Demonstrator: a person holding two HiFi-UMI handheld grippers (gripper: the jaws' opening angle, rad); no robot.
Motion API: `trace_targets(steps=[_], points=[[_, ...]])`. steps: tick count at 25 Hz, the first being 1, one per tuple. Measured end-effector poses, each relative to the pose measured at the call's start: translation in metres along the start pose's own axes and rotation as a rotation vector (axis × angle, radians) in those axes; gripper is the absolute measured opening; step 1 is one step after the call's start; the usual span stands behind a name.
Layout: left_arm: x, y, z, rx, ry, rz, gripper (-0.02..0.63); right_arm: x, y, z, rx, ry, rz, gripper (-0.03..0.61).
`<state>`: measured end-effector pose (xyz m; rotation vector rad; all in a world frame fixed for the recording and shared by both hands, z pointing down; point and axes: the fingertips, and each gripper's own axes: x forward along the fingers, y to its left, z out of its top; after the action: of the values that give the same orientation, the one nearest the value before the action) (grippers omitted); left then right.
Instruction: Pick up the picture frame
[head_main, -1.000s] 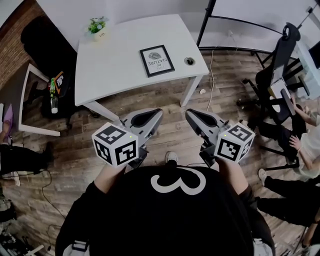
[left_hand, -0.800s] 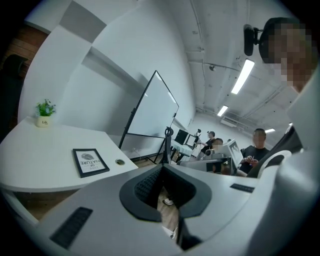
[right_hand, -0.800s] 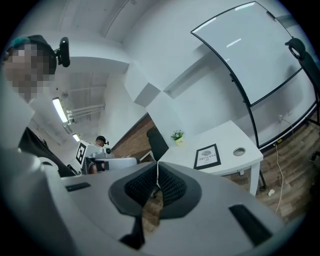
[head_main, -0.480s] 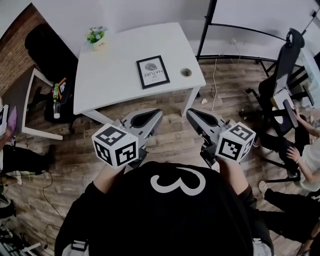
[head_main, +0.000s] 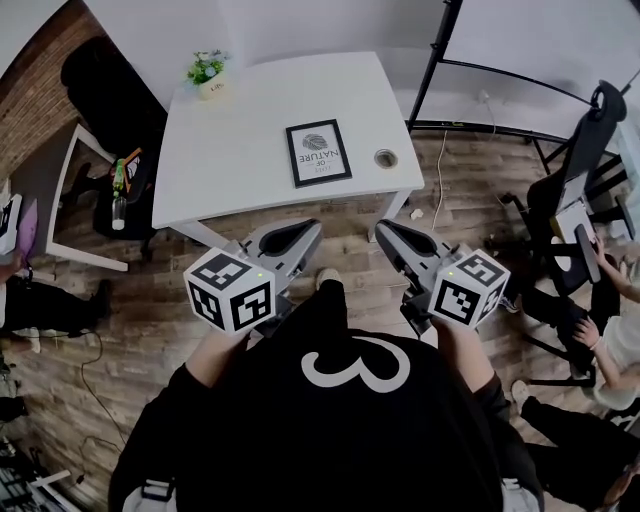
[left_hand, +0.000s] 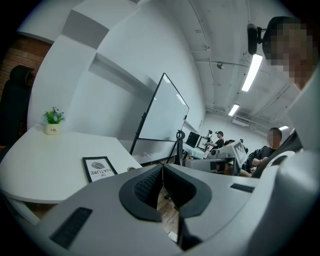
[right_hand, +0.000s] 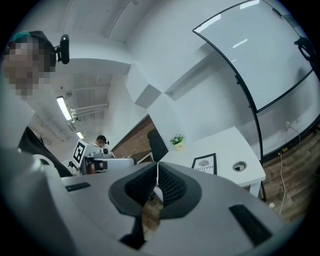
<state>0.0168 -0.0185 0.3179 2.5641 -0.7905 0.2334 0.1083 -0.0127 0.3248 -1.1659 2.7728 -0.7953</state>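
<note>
The picture frame (head_main: 318, 153), black-edged with a white print, lies flat on the white table (head_main: 230, 150) near its front right part. It also shows in the left gripper view (left_hand: 99, 168) and the right gripper view (right_hand: 204, 164). My left gripper (head_main: 312, 226) and right gripper (head_main: 385, 228) hang side by side over the wooden floor, short of the table's front edge, both pointing towards it. Each one's jaws meet at the tips, left (left_hand: 161, 167) and right (right_hand: 158, 165), with nothing between them.
A small potted plant (head_main: 208, 72) stands at the table's far left corner, and a cable grommet (head_main: 385, 158) sits right of the frame. A whiteboard stand (head_main: 500, 70) and office chairs (head_main: 590, 150) are on the right, a low side table with bottles (head_main: 120, 185) on the left.
The table and frame have drawn nearer and shifted slightly in the head view as the person walks forward. A shoe now shows between the grippers. Both grippers stay shut.
</note>
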Motion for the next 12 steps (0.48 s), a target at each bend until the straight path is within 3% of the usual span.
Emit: trace_targets(steps=[12], points=[[0.053, 0.078, 0.007, -0.115, 0.058, 0.008, 0.018, 0.055, -0.068, 0.013, 0.02, 0.067, -0.053, 0.026]])
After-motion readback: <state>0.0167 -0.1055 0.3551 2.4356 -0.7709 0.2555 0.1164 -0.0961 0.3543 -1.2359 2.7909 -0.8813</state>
